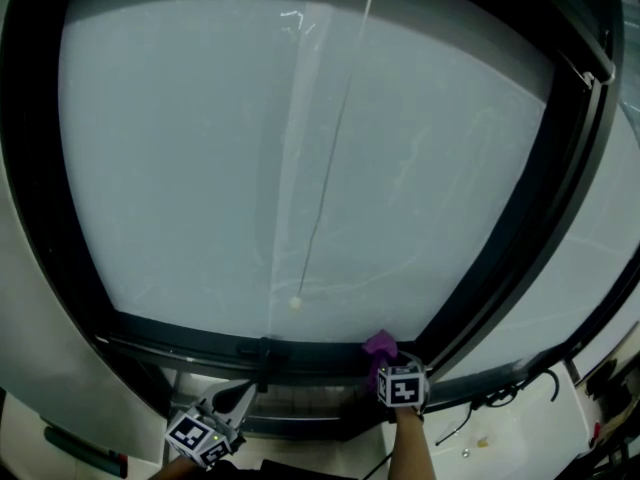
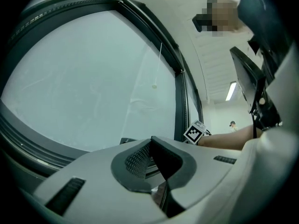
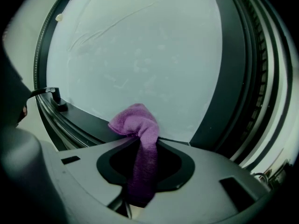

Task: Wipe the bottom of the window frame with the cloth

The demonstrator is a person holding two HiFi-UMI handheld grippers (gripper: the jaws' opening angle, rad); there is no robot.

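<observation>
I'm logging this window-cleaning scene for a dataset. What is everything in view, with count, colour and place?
window pane: one, pale frosted grey, fills the view
window frame: one, dark, around the pane
handle: one, black, on the bottom frame
cord with bead: one, white, hanging before the pane
cloth: one, purple, against the bottom frame
cables: a few, black, lower right
left gripper: grey, fingers together, empty, below the frame
right gripper: grey, fingers shut on the cloth

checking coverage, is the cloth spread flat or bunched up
Bunched: the cloth is pinched into a narrow strip in the right gripper, its wad at the window frame.
</observation>
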